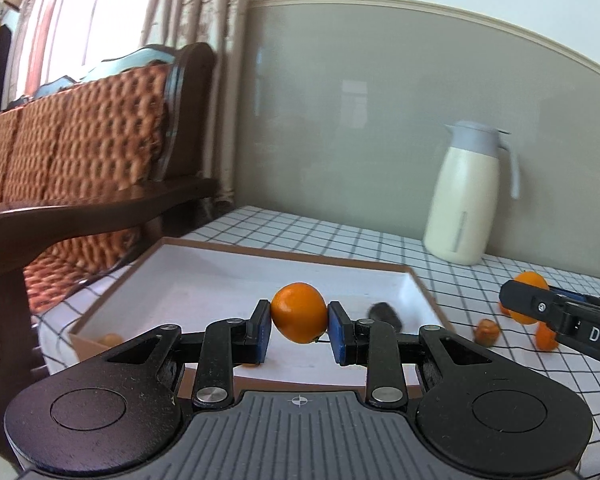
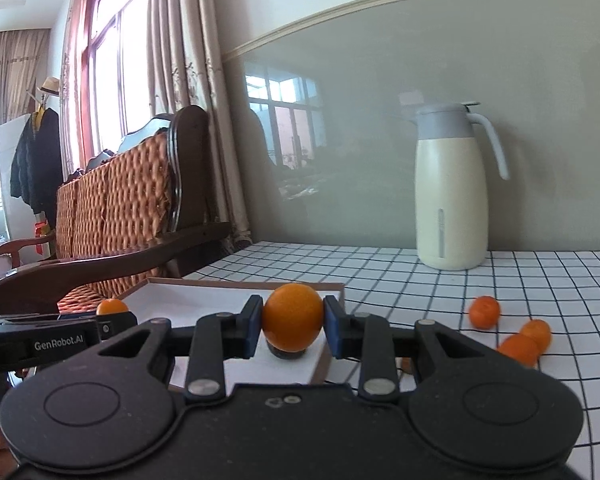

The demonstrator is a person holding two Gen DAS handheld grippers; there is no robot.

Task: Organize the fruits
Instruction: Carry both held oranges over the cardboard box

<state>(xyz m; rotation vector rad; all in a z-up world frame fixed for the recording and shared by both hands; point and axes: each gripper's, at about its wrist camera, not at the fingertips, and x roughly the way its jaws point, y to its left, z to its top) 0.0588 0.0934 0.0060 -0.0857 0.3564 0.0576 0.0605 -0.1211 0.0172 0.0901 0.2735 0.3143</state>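
My left gripper [image 1: 299, 330] is shut on an orange [image 1: 299, 312] and holds it above the white box [image 1: 204, 280] with brown edges. My right gripper [image 2: 292, 330] is shut on a second orange [image 2: 293, 322] above the box's right part [image 2: 332, 292]. A dark fruit [image 1: 385, 315] lies in the box near its right wall; it shows under my orange in the right wrist view [image 2: 286, 353]. A small brownish fruit [image 1: 112, 338] lies in the box's near left corner. The left gripper and its orange [image 2: 112, 306] show at the left of the right wrist view.
Three small oranges [image 2: 485, 311] [image 2: 537, 332] [image 2: 518, 349] lie on the checked tablecloth [image 2: 540, 280] right of the box. A small brown fruit [image 1: 486, 331] lies beside the box. A cream thermos jug [image 2: 452, 188] stands at the back by the wall. A wooden sofa [image 2: 112, 208] is to the left.
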